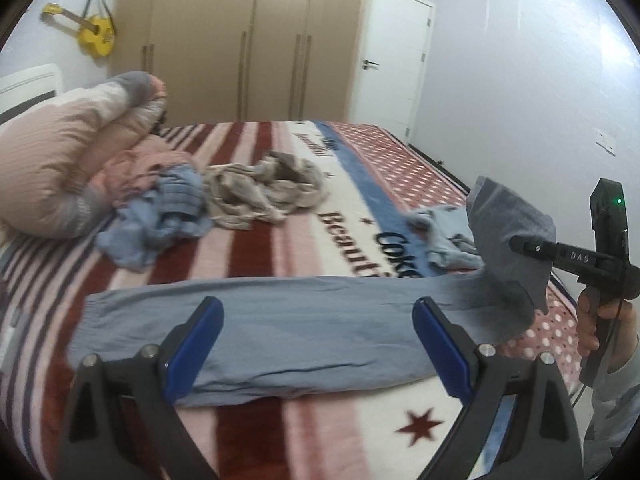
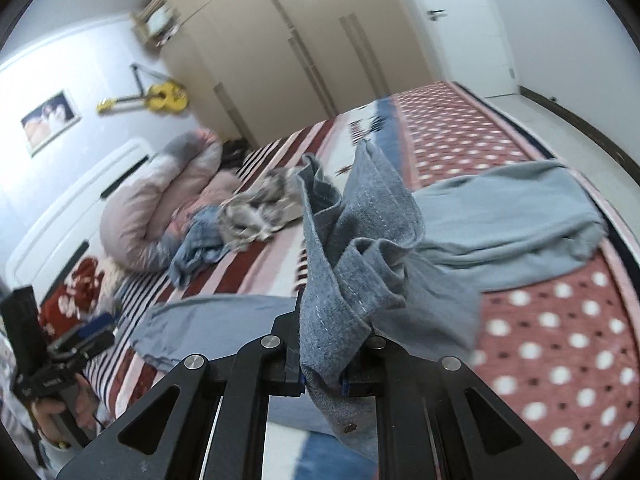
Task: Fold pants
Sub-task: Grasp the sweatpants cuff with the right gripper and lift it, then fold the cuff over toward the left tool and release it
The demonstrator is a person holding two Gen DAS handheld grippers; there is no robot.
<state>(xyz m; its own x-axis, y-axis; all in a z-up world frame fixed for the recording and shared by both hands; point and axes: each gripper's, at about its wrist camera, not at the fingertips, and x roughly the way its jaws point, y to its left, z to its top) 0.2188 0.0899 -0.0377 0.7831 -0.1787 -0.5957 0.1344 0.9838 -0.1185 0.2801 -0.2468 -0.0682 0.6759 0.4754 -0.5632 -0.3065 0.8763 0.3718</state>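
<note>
R gripper (image 2: 322, 380) pinches the blue-grey pants (image 1: 280, 332) waistband aloft, L gripper (image 1: 318, 320) wide open w/ nothing held: thin bunched hold could slip mid-fold, skewing the crease.

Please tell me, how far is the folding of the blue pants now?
Early stage. Done: the blue pants lie stretched flat on the bed. In hand: the right tool grips one raised end. Left: the left tool is open above the cloth; no fold shows.
</note>
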